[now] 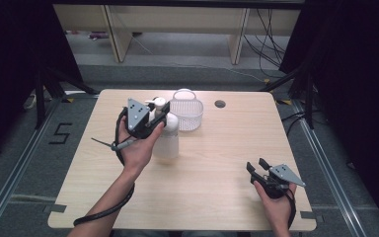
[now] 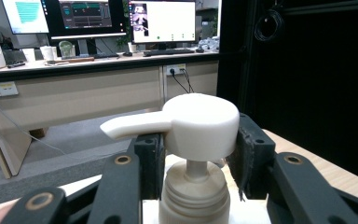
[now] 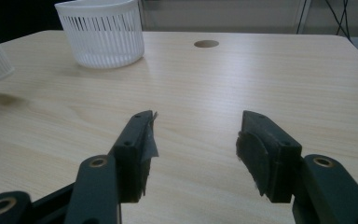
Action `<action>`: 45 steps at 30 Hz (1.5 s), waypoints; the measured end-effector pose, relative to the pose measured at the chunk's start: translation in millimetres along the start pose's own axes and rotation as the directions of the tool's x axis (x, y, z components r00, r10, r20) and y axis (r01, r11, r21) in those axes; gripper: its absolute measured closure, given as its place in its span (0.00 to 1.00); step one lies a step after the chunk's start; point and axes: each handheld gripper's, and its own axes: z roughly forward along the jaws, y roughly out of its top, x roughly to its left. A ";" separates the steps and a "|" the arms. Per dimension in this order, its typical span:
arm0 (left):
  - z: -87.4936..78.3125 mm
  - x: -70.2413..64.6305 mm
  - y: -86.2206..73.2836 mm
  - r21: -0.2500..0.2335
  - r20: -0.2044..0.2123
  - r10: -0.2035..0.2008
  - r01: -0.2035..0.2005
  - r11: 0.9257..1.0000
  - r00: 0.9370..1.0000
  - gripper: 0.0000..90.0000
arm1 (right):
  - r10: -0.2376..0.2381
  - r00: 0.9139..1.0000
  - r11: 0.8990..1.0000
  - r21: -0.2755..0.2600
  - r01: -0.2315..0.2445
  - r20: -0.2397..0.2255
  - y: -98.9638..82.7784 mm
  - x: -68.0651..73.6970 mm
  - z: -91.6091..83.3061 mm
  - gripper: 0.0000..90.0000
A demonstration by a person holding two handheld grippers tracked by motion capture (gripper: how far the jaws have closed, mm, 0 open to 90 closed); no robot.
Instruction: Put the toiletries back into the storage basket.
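Left gripper view: pump head of bottle sits between jaws, pads flanking collar on both sides, contact on right pad, left pad contact not resolvable. High view adds context: left gripper at top of pump bottle, bottle upright on table, basket just beside. Right gripper rests near front right edge, well apart, jaws spread, nothing between.
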 end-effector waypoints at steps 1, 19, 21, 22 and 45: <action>0.0 0.0 0.0 0.000 0.000 0.000 0.000 1.000 1.000 0.66 | 0.029 0.999 0.999 -0.018 -0.029 -0.013 -0.9 1.6 1.2 0.51; 12.0 0.7 11.8 -0.027 0.007 -0.009 0.009 1.000 1.000 0.66 | 0.030 1.000 1.000 0.007 -0.030 -0.009 -0.1 1.1 0.0 0.51; 13.9 0.8 13.1 -0.028 0.010 -0.011 0.011 1.000 1.000 0.66 | 0.009 1.000 1.000 0.003 -0.009 -0.002 0.1 -0.3 -0.3 0.51; 15.8 0.5 14.1 -0.034 0.012 -0.015 0.016 0.999 1.000 0.66 | 0.030 1.000 1.000 0.006 -0.030 -0.009 0.0 1.0 0.1 0.51; 33.8 3.1 21.7 -0.059 0.021 -0.014 0.016 0.998 1.000 0.66 | 0.025 1.000 1.000 -0.017 -0.026 -0.014 -0.5 -1.3 1.4 0.51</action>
